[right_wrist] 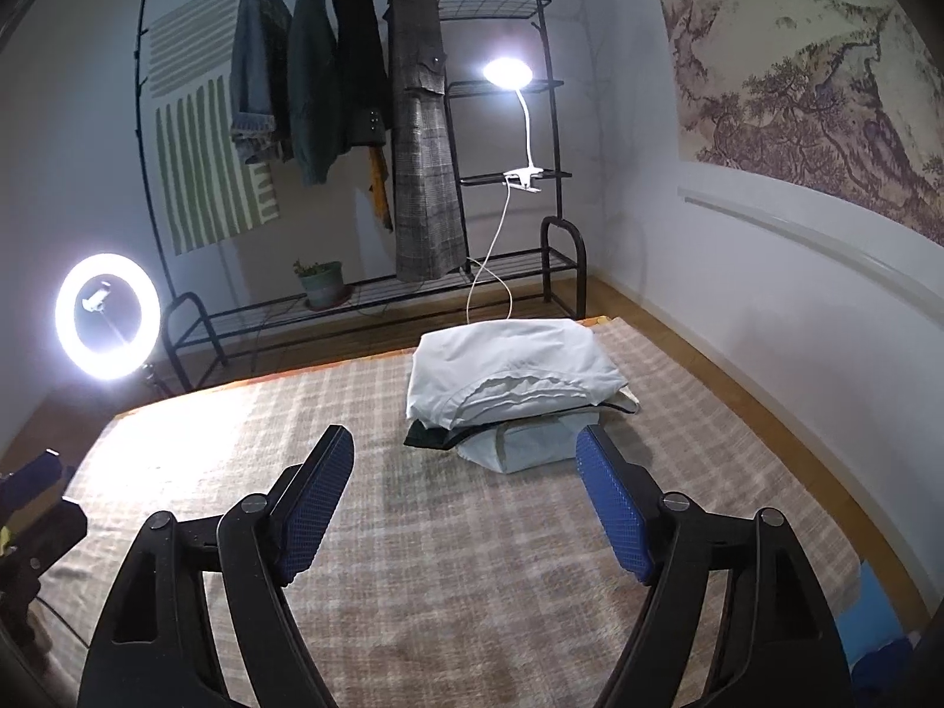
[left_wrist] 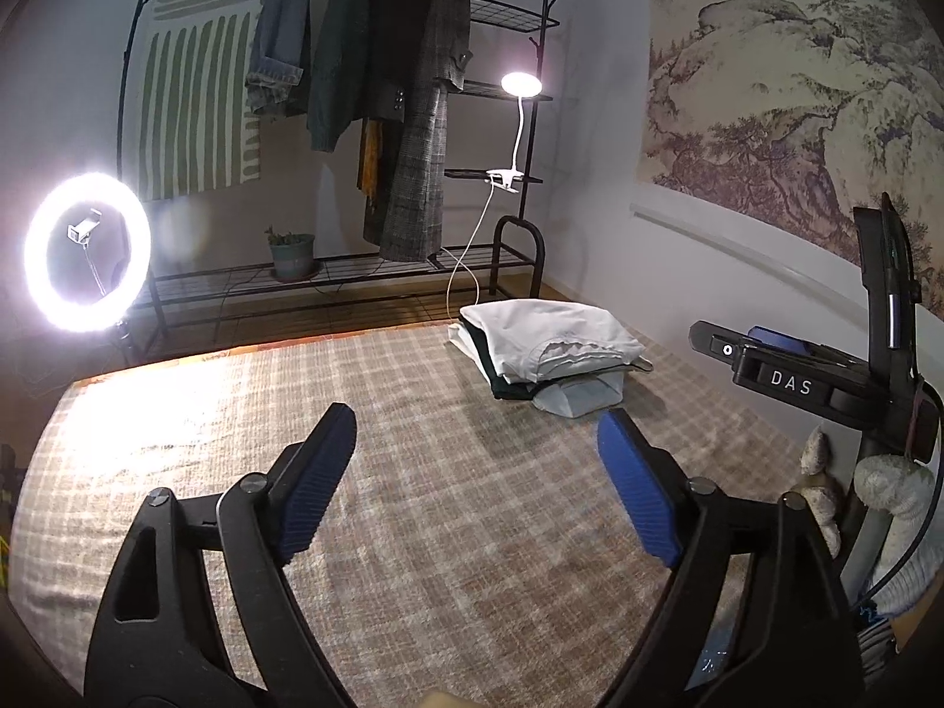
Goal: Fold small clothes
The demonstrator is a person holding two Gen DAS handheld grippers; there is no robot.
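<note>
A stack of folded clothes [left_wrist: 551, 354] lies at the far right of the checked beige mat [left_wrist: 413, 472]: a white garment on top, a dark one under it, a pale one at the bottom. In the right wrist view the same stack [right_wrist: 513, 380] sits just ahead. My left gripper [left_wrist: 478, 430] hovers open over bare mat, short and left of the stack, nothing between its blue pads. My right gripper [right_wrist: 466, 454] is open too, its right fingertip [right_wrist: 596, 442] close in front of the stack's bottom garment, apart from it. The right gripper's body [left_wrist: 826, 377] shows at the right of the left wrist view.
A black clothes rack [right_wrist: 413, 118] with hanging coats stands behind the mat, with a potted plant [right_wrist: 321, 283] and a lit clip lamp [right_wrist: 507, 71]. A bright ring light [left_wrist: 85, 251] stands at the left. A wall [right_wrist: 737, 295] runs along the right. Wooden floor borders the mat.
</note>
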